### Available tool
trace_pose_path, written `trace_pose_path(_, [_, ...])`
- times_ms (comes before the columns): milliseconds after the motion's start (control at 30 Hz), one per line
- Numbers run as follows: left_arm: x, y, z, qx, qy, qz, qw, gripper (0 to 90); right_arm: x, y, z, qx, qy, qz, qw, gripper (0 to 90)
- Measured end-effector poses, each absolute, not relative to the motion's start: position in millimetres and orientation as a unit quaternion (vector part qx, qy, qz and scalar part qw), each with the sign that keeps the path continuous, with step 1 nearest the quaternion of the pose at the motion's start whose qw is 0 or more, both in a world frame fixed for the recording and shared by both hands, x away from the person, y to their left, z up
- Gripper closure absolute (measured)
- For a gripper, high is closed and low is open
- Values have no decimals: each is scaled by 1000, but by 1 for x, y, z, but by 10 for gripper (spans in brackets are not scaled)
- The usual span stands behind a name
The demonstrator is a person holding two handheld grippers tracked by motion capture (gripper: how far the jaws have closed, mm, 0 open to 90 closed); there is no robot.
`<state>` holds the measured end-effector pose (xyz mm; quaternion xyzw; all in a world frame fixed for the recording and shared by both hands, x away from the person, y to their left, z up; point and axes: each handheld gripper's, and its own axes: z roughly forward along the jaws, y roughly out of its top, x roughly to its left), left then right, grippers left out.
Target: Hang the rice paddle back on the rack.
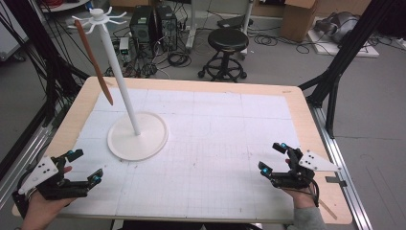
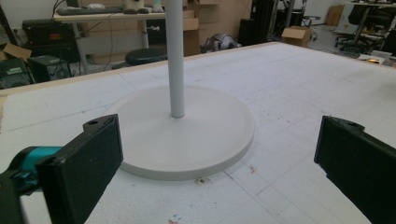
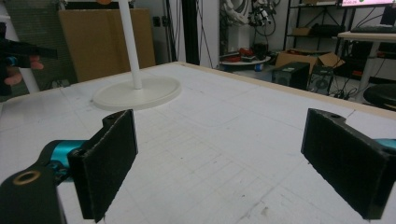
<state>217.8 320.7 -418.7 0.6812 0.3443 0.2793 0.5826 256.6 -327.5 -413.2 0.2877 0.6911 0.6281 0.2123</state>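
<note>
1. Your left gripper (image 1: 85, 166) sits low at the near left corner of the table (image 1: 306, 129), just over the white gridded mat (image 1: 215, 139). Your hand wraps it from below and the grey plate on top faces up and outward.
2. Its jaws stand wide apart with nothing between them. In the left gripper view they frame the round base of the white stand (image 2: 187, 135), which lies close ahead on the mat.
3. Your right gripper (image 1: 273, 158) rests near the front right corner, your hand under it and a grey sleeve cuff at the table edge. Its jaws point inward and away from you.
4. Those jaws are also spread wide and hold nothing. In the right gripper view the stand (image 3: 136, 91) sits well off, across bare mat.
5. The stand (image 1: 137, 136) is on the left half of the mat, pole upright, with a ring of hooks at the top.
6. A brown wooden utensil (image 1: 95, 64) hangs from one hook, slanting down to the left of the pole, clear of both grippers.
</note>
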Motion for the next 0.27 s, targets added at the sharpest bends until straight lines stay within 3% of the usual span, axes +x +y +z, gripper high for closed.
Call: trace_pose_path(267, [224,313,-419,680,339,274,589,17,257,-325,-415,280,698,627,205,97])
